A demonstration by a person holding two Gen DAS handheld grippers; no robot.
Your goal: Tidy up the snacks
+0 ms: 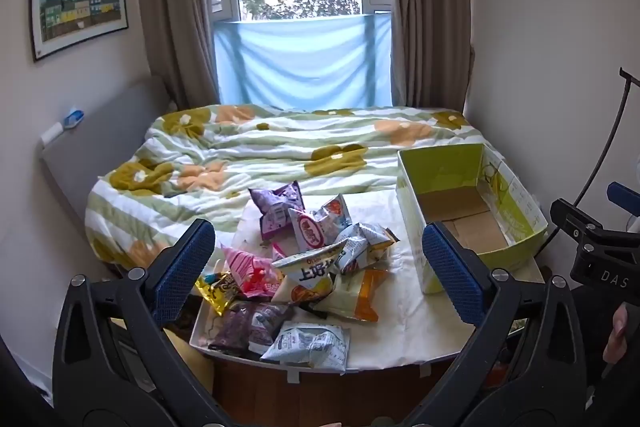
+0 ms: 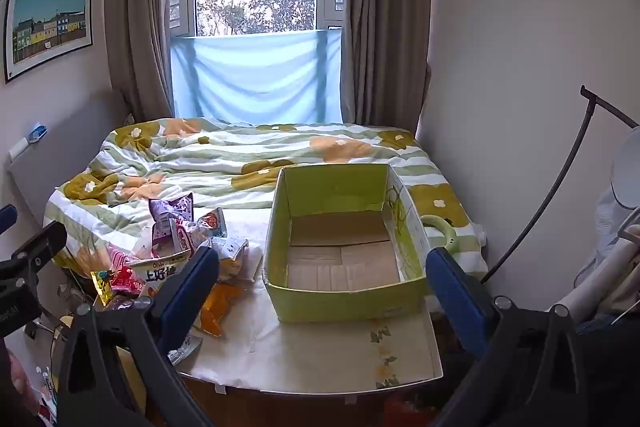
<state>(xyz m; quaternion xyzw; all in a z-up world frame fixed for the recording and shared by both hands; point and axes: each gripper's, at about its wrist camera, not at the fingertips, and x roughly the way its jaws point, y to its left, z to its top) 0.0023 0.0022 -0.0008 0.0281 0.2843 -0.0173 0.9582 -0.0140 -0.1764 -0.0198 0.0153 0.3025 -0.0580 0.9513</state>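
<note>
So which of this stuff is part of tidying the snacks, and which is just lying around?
Part of the job:
snack packets
green box
left gripper
right gripper

Just lying about:
quilt
picture
curtains

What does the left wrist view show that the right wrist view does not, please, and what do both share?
Only the left wrist view shows the whole snack pile, including the grey-white packet at the table's near edge and the dark purple packet. Only the right wrist view shows the green ring behind the box and the whole box floor. Both show the empty green box, the purple bag, the bed, and an open gripper: left gripper, right gripper.
</note>
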